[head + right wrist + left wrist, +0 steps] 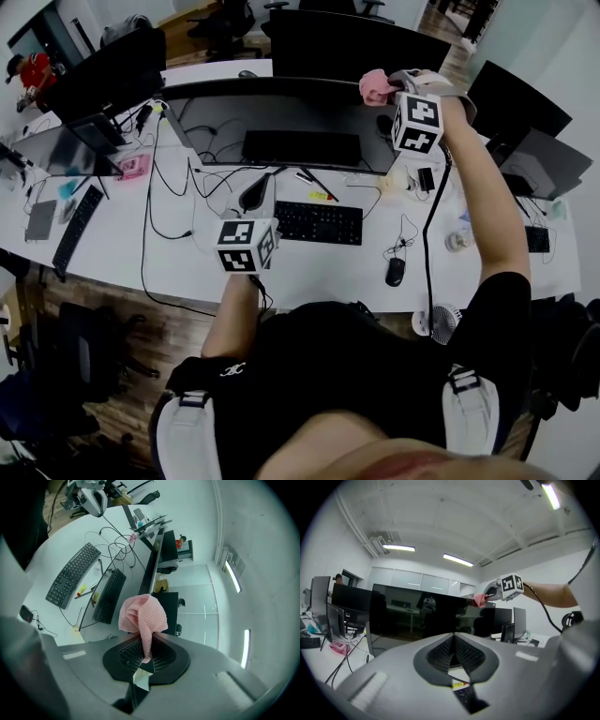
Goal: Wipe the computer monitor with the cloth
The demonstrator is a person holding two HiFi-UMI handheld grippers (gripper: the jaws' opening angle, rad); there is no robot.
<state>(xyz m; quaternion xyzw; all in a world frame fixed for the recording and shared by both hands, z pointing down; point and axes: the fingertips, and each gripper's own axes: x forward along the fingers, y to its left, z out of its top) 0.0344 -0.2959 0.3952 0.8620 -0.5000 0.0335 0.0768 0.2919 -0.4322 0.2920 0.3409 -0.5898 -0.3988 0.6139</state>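
Note:
A wide dark monitor (281, 117) stands at the middle of the white desk (169, 262). My right gripper (388, 88) is raised at the monitor's upper right corner, shut on a bunched pink cloth (376, 86). In the right gripper view the cloth (143, 615) bulges out of the closed jaws (143, 649), with the monitor (153, 569) seen edge-on below. My left gripper (258, 192) hangs low in front of the screen, shut with nothing in it. Its own view faces the dark screen (412, 616) and shows the cloth (480, 600) at the top corner.
A black keyboard (319, 222) lies under the monitor, a mouse (395, 271) to its right, and loose cables (164, 187) to its left. A small fan (441, 322) sits at the near right edge. More monitors (108, 75) and a second keyboard (80, 225) stand to the left.

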